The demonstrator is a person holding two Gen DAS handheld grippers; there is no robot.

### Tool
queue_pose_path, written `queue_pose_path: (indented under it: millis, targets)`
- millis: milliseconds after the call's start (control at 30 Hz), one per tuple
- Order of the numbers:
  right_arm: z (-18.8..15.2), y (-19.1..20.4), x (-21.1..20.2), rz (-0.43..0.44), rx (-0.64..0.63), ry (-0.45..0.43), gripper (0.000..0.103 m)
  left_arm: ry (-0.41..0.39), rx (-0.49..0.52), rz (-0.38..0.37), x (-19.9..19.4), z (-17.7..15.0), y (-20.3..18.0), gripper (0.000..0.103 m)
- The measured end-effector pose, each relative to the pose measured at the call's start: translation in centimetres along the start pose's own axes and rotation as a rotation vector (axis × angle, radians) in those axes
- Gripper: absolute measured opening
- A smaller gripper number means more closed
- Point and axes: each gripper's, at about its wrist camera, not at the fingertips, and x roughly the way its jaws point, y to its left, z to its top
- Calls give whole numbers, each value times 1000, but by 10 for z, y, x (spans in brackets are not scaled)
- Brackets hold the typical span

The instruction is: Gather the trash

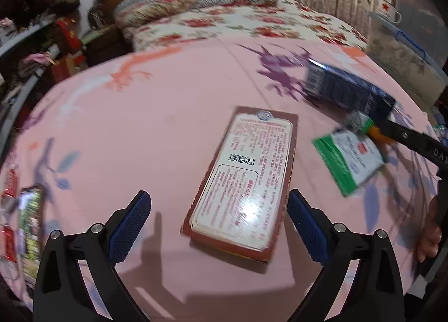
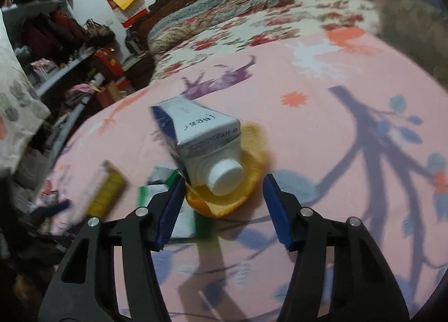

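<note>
A flat red-brown box (image 1: 246, 179) with a white printed label lies on the pink sheet (image 1: 140, 126), just ahead of my left gripper (image 1: 217, 193). That gripper is open and the box's near end sits between its blue pads without touching them. A blue and white drink carton (image 2: 196, 131) with a white cap (image 2: 225, 177) lies on an orange peel (image 2: 246, 196). My right gripper (image 2: 223, 178) is open around the cap, with a gap at the right pad. The carton (image 1: 347, 89) also shows in the left wrist view, far right. A green and white packet (image 1: 350, 159) lies beside it.
A phone (image 1: 28, 224) lies at the sheet's left edge. Behind is a floral quilt (image 1: 238, 22) and a wooden headboard. Cluttered shelves (image 2: 56, 56) stand on the left and a plastic storage bin (image 1: 406, 50) on the right. A person's hand (image 1: 431, 232) holds the right gripper.
</note>
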Motion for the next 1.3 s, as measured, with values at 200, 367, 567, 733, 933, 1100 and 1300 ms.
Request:
queue_pose_path:
  millis: [200, 367, 567, 733, 933, 1100, 1300]
  targets:
    - [6, -13, -27, -2, 30, -73, 60, -52, -6, 9, -20, 8, 11, 94]
    - [-5, 3, -44, 60, -6, -113, 61, -50, -10, -25, -28, 8, 13, 94]
    - [-15, 17, -33, 85, -26, -77, 61, -137, -96, 38, -60, -14, 63, 94]
    - [-17, 26, -23, 104, -8, -51, 61, -217, -125, 79, -78, -38, 102, 94]
    - [-26, 39, -16, 106, -34, -17, 61, -402, 73, 388, -87, -45, 85, 94]
    - [-28, 35, -13, 106, 5, 19, 61, -489, 316, 543, -65, -34, 63, 94]
    - [-27, 38, -12, 82, 21, 28, 61, -326, 270, 468, -28, -15, 97, 95]
